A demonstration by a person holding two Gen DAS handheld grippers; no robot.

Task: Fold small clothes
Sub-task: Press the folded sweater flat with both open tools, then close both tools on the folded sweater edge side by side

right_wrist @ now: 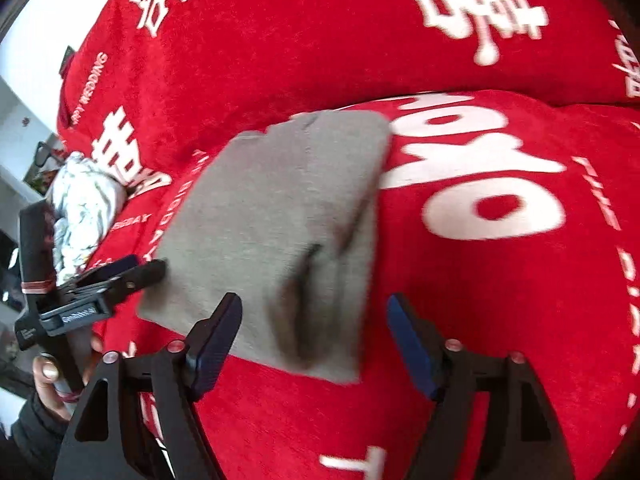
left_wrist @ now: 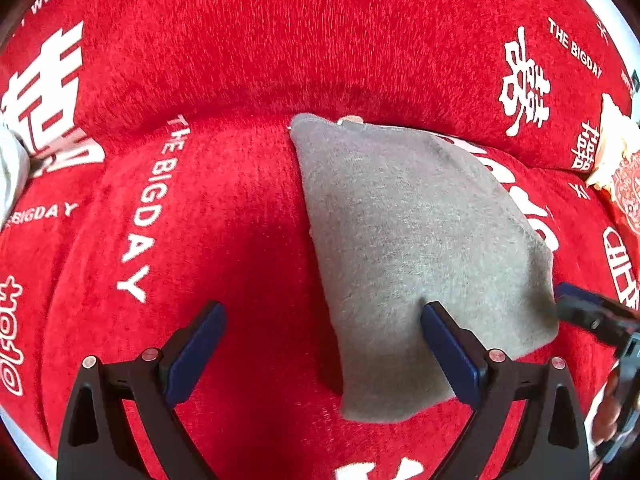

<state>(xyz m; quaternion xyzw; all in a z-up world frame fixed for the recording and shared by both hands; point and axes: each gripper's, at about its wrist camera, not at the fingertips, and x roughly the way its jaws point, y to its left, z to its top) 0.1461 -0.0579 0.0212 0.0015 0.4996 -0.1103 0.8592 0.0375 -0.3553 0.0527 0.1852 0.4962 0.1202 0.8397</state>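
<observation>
Blue-padded fingers point(right_wrist: 216, 344) of both grippers stood spread with nothing between them, above the folded grey knit garment point(left_wrist: 416, 248).

Right gripper point(right_wrist: 316, 342) and left gripper point(left_wrist: 324, 350) each hung open over the garment's near edge; it lay flat on the red plush sofa cover with white lettering point(left_wrist: 224, 208). The loose layers at that edge might have slipped open if a pad had snagged the fuzzy knit.
</observation>
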